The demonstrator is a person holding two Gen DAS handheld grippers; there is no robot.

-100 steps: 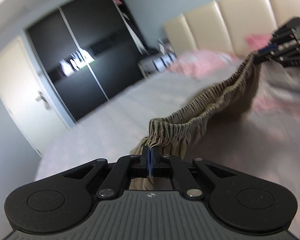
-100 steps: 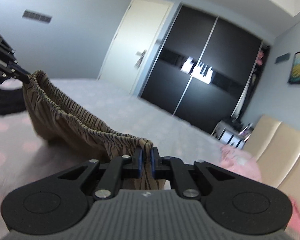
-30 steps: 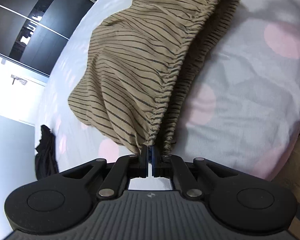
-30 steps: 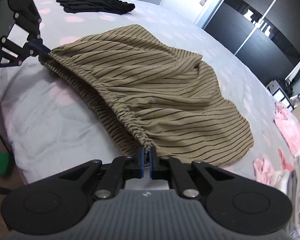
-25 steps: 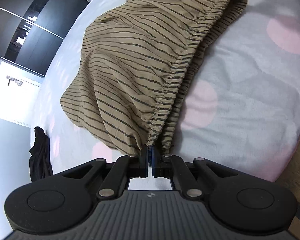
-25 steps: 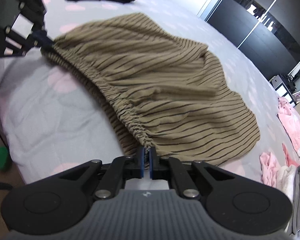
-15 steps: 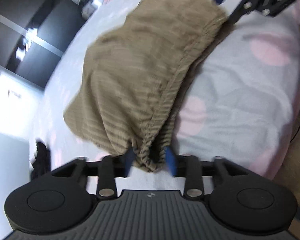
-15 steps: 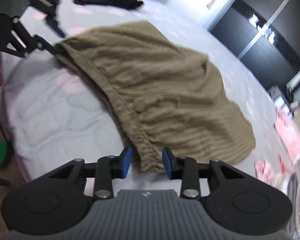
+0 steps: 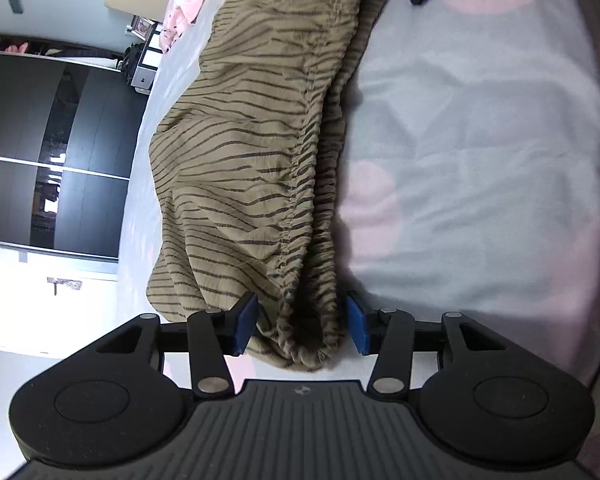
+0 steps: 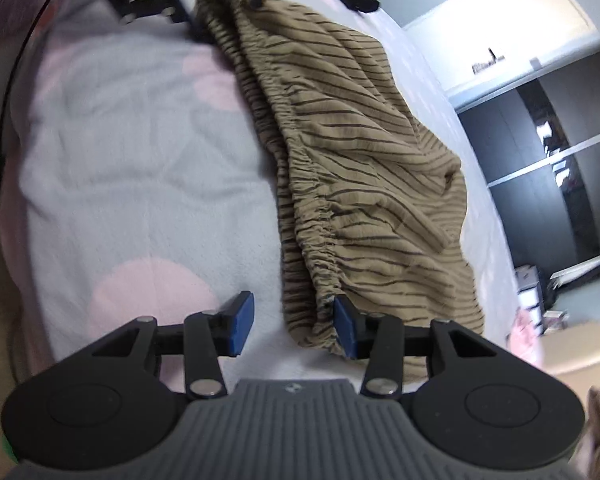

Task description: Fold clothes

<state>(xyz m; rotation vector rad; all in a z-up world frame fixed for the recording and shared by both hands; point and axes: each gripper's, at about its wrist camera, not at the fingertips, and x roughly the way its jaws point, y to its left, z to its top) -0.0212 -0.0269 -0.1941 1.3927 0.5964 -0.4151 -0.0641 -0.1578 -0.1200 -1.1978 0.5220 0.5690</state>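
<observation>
Both grippers have let go since a second ago, left gripper (image 9: 300, 328) and right gripper (image 10: 290, 326) with jaws apart, striped skirt (image 9: 240, 140) flat on the bed (image 9: 480, 140); smooth it before folding.

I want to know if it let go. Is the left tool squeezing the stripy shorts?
Apart. The left wrist view shows the left tool with gaps between both pads and the shorts.
</observation>
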